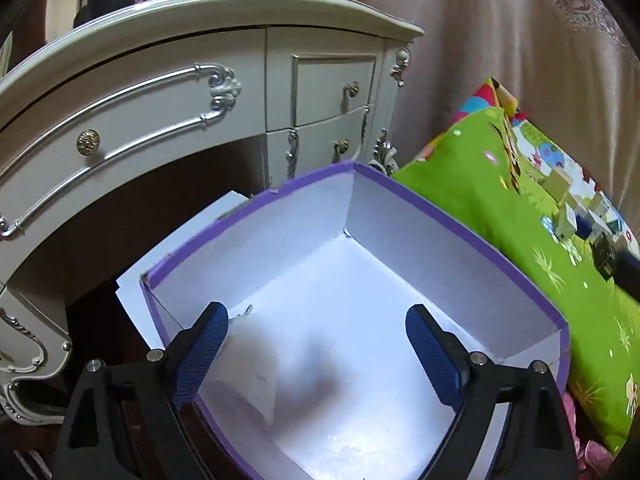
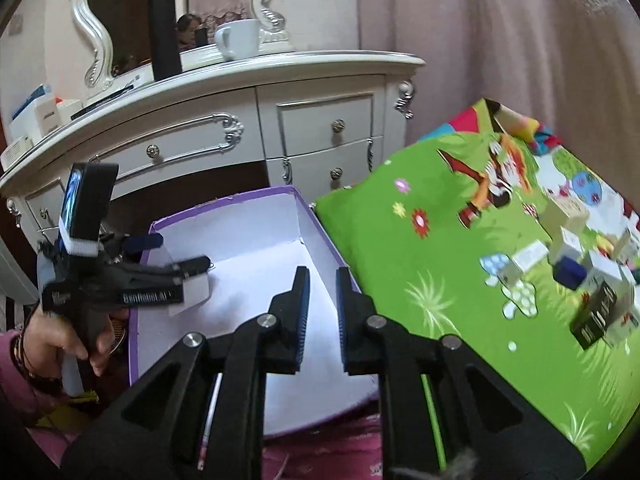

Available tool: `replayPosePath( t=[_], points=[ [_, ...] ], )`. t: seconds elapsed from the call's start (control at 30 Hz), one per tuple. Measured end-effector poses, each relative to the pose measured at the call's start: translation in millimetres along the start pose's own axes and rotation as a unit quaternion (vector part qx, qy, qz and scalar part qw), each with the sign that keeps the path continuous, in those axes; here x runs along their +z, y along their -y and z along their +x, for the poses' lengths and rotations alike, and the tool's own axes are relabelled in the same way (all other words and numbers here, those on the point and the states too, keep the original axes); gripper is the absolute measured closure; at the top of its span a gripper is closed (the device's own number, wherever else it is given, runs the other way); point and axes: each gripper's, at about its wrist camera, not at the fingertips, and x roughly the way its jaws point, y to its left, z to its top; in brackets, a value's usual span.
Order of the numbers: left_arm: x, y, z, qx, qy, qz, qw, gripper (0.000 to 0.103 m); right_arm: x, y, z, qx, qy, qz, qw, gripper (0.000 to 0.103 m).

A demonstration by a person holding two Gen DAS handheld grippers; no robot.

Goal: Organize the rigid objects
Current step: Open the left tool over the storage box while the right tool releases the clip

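Cream dresser (image 1: 168,120) behind; left gripper (image 1: 316,344) spread over purple-rimmed white cardboard box (image 1: 452,216), right gripper (image 2: 322,316) pinched empty. Small cardboard cartons (image 2: 576,264) at 3 o'clock: prob light, stiff, crushable; grip flat sides.

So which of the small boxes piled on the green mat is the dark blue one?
The dark blue box near the pile's left edge; its neighbours are white or beige, and the black box sits closer to the camera.
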Motion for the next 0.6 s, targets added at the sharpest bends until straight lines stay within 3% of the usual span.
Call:
replayPosePath(
  t=[0.1, 0.27, 0.33, 0.47, 0.6],
  points=[
    [9, -2, 1, 0.016, 0.006, 0.001, 0.9999, 0.001, -1, 6, -4, -0.012, 0.0, 0.003, 1.0, 0.072],
    [12, -2, -6, 0.035, 0.024, 0.019, 0.9989, 0.0, -8, 40, -36, -0.046, 0.031, 0.045, 0.997, 0.044],
    [13, -1, -6, 0.027, 0.024, 0.023, 0.9991, 0.0, -13, 50, -45, -0.056, 0.034, 0.057, 0.996, 0.032],
    [26, -5, -16, 0.003, 0.035, 0.03, 0.9989, 0.0, -31, 82, -61, -0.093, 0.028, 0.092, 0.991, 0.026],
    [56, -34, -48, -0.056, 0.072, -0.033, 0.9953, 0.0, -51, 116, -85, -0.128, 0.033, 0.143, 0.981, 0.02]
  ],
)
